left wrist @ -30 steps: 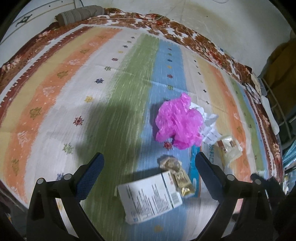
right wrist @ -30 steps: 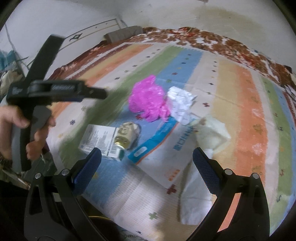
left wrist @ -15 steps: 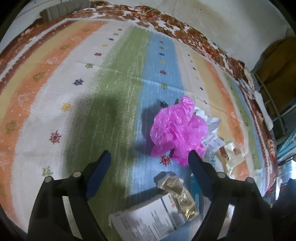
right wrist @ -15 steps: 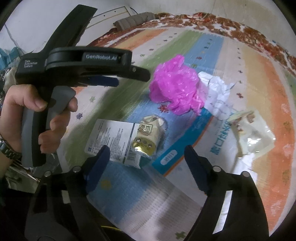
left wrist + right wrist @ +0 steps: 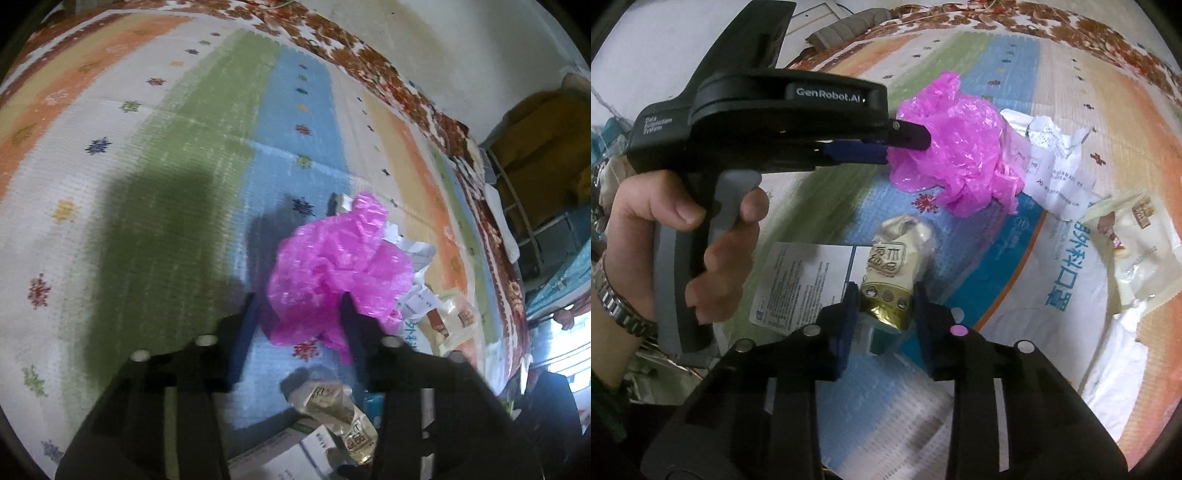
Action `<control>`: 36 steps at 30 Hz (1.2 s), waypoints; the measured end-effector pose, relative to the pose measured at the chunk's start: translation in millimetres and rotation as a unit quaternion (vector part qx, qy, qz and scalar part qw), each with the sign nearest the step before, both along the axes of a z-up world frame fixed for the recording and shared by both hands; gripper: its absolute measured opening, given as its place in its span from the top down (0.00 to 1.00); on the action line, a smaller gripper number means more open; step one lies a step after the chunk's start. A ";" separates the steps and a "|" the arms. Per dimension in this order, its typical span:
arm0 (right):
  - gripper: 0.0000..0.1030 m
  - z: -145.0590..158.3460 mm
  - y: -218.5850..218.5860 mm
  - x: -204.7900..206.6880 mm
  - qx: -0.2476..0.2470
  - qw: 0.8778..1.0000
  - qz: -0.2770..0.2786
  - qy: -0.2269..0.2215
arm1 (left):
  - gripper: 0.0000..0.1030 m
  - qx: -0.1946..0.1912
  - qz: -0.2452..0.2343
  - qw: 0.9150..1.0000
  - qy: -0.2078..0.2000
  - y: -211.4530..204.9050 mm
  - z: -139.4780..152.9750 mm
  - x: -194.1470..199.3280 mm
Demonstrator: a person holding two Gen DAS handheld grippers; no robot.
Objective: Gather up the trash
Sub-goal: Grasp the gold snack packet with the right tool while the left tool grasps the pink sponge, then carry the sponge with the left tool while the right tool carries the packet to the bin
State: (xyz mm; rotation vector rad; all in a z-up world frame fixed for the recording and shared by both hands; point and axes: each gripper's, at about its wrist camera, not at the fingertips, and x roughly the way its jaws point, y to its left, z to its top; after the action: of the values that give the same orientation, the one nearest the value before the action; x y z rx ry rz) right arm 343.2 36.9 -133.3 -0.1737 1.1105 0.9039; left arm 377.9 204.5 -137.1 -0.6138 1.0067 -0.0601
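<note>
- Left gripper [image 5: 299,299]: jaws have just been closing, now pinched on the near edge of the crumpled pink plastic bag [image 5: 340,266], which lies on the blue stripe of the striped blanket [image 5: 147,155].
- Right gripper [image 5: 882,295]: jaws have just been closing, now clamped on the gold end of a crumpled snack wrapper [image 5: 890,273] lying partly on a printed white carton [image 5: 809,284].
- Torn paper [image 5: 1056,162] just beside the bag.

Striped blanket [image 5: 207,155] under scattered trash [image 5: 964,147]
</note>
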 end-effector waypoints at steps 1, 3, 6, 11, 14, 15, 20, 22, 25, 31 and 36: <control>0.76 -0.8 -0.4 1.3 0.001 1.000 -0.002 0.003 | 0.85 0.000 -0.001 1.000 -0.003 -1.1 0.8 0.3; 0.78 -1.4 -2.4 2.6 0.003 1.000 -0.007 0.009 | 0.89 0.006 -0.003 1.000 -0.003 -2.3 2.7 0.9; 0.79 3.1 -12.4 7.1 0.008 1.000 -0.027 0.013 | 0.92 0.027 0.003 1.000 -0.011 -2.2 14.5 -2.3; 0.80 16.8 -27.6 11.2 0.014 0.999 -0.046 0.012 | 0.93 0.038 0.046 0.998 -0.015 12.4 35.2 -11.3; 0.80 26.9 -34.9 11.0 0.020 0.998 -0.052 0.008 | 0.93 0.048 0.052 0.997 -0.007 14.1 41.5 -17.5; 0.80 29.6 -37.4 10.1 0.022 0.998 -0.054 0.009 | 0.93 0.052 0.053 0.997 -0.007 13.9 43.3 -20.0; 0.80 46.8 -49.2 -3.6 0.029 0.998 -0.054 0.008 | 0.93 0.071 0.055 0.996 -0.005 7.4 57.5 -32.4; 0.80 53.8 -55.3 -8.3 0.031 0.998 -0.058 0.006 | 0.93 0.074 0.055 0.996 -0.008 4.3 63.4 -36.9; 0.80 65.0 -63.4 -10.6 0.040 0.997 -0.065 0.008 | 0.93 0.080 0.054 0.995 -0.012 -0.2 72.1 -44.2; 0.80 86.5 -75.5 -20.1 0.064 0.996 -0.069 0.002 | 0.93 0.086 0.050 0.995 -0.017 -7.4 86.5 -58.1; 0.80 97.4 -88.3 -25.8 0.064 0.995 -0.078 -0.010 | 0.93 0.085 0.048 0.995 -0.021 -14.0 97.1 -71.0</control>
State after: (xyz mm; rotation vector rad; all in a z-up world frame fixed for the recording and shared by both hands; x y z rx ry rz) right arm 317.4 -51.4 -35.9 0.0092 1.0286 0.8275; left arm 306.9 190.5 -40.1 -0.5027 0.9300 0.0956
